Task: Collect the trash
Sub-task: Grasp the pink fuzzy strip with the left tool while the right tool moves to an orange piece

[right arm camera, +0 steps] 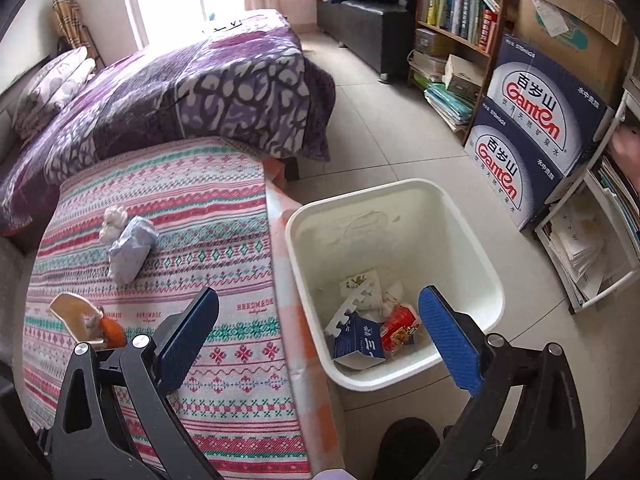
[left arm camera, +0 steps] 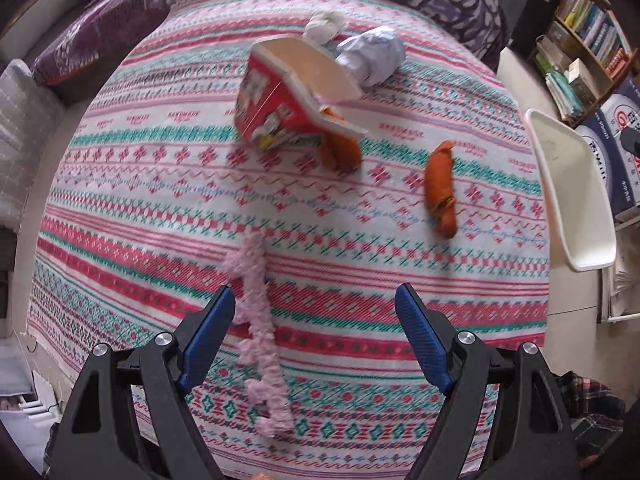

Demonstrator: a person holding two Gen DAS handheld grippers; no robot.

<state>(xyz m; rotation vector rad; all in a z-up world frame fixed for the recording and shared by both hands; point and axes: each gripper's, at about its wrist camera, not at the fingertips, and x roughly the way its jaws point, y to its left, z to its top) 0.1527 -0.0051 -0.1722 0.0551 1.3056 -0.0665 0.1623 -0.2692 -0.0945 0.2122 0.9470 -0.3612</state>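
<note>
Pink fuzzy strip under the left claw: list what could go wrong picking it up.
1. The pink fuzzy strip lies flat and long on the patterned woven cloth; the open left claw may pinch cloth with it.
2. Gripped at one end, it could dangle and snag before reaching the white plastic bin.

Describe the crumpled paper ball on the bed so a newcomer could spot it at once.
Start at the striped pink-and-teal blanket. Near its far edge, behind the tipped red carton, lies the pale bluish crumpled paper ball. It is larger and bluer than the small white tissue wad touching it.
</note>
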